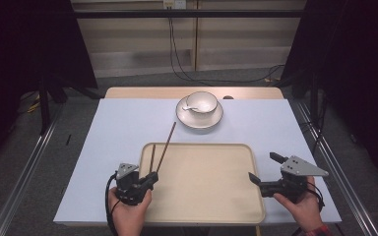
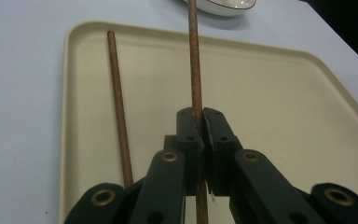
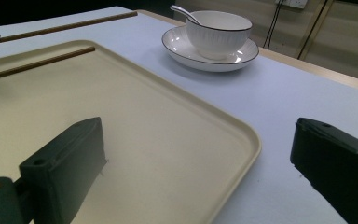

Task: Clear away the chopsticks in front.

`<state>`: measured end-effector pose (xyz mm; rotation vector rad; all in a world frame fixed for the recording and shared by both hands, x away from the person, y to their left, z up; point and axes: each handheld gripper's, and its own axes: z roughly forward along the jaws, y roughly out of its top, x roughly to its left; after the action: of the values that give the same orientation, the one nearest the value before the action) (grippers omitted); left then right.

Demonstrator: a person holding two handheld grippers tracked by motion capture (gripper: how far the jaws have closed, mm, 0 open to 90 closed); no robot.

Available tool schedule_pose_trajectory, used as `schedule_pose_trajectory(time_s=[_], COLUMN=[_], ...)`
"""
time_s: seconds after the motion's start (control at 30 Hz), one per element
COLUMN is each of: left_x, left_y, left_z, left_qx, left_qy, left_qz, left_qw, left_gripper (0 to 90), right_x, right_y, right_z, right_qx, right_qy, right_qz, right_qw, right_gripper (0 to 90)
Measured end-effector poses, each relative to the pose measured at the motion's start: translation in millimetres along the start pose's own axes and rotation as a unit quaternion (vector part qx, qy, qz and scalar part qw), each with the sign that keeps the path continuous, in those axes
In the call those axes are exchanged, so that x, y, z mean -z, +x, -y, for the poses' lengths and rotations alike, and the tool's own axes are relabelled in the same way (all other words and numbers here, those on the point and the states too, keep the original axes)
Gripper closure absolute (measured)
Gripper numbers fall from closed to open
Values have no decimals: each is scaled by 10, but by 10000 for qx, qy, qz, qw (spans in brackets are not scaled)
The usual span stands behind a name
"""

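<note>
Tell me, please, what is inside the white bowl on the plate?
A white spoon rests in the bowl, its handle leaning out over the rim. The spoon's scoop end and the bottom of the bowl are hidden by the bowl's wall, so any other contents cannot be seen.

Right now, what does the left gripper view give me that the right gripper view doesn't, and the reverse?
Left gripper view alone: the left gripper shut on one chopstick, seen right at the clamp.

Right gripper view alone: the whole bowl with its spoon, standing in the saucer, and the right gripper with jaws wide apart over the tray's edge.

Shared: the tray, the blue mat, and the second chopstick lying in the tray.
</note>
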<state>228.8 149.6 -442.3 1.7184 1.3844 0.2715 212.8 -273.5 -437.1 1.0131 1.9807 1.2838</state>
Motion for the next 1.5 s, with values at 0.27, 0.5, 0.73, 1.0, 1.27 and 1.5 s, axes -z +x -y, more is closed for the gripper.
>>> schedule_pose_trajectory(time_s=[0.27,0.5,0.73,1.0,1.27,1.5], left_x=[-1,-22,-18,-78,-77,-67], left_y=[-52,-99,-105,-118,-117,-50], left_z=[49,59,126,111,57,-80], left_qx=[-77,-155,-196,-216,-207,-269], left_qy=[140,232,396,513,255,-84], left_qz=[125,147,177,218,274,283], left_qw=[9998,9995,9989,9982,9991,9992], left_gripper=[859,859,858,840,685,548], right_x=[-10,6,-30,-24,-26,-23], right_y=[4,-10,8,15,17,21], right_z=[6,12,-18,-24,-25,-23], right_qx=[28,-2,67,80,68,75], right_qy=[48,41,15,13,24,39], right_qz=[1,30,-37,-35,-38,-44], right_qw=[10000,10000,10000,10000,10000,10000], right_gripper=[28,28,28,27,27,28])
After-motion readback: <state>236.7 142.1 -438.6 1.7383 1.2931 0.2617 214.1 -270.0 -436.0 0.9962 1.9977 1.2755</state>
